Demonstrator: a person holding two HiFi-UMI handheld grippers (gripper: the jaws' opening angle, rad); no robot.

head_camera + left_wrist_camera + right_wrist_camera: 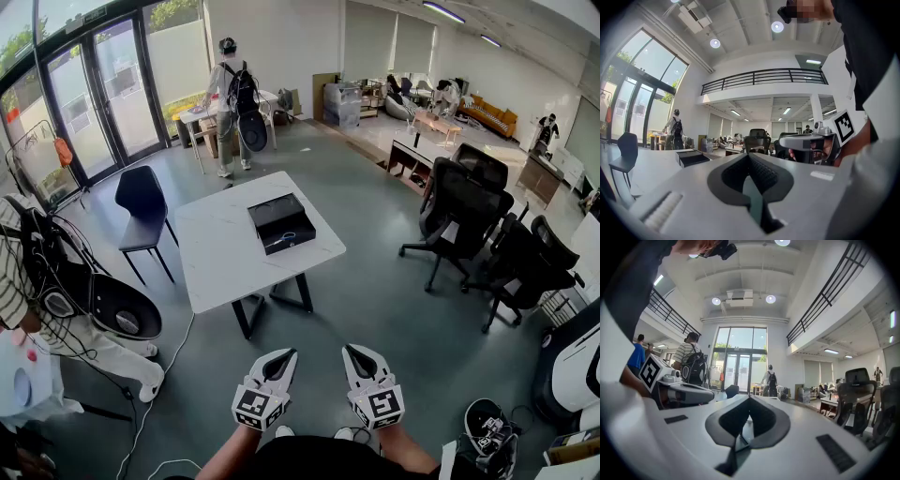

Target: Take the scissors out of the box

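We saw open floor (375,309) stretching clear between us and the white table (216,253), and the black box (277,212) on it lay open from above. A black chair (141,199) stood just beside the table's left edge; office chairs (469,202) stood well apart on the right.

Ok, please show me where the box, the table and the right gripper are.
box (281,223): head view, middle of its black body.
table (220,253): head view, bare white top to the left of the box.
right gripper (351,349): head view, at its closed jaw tips.
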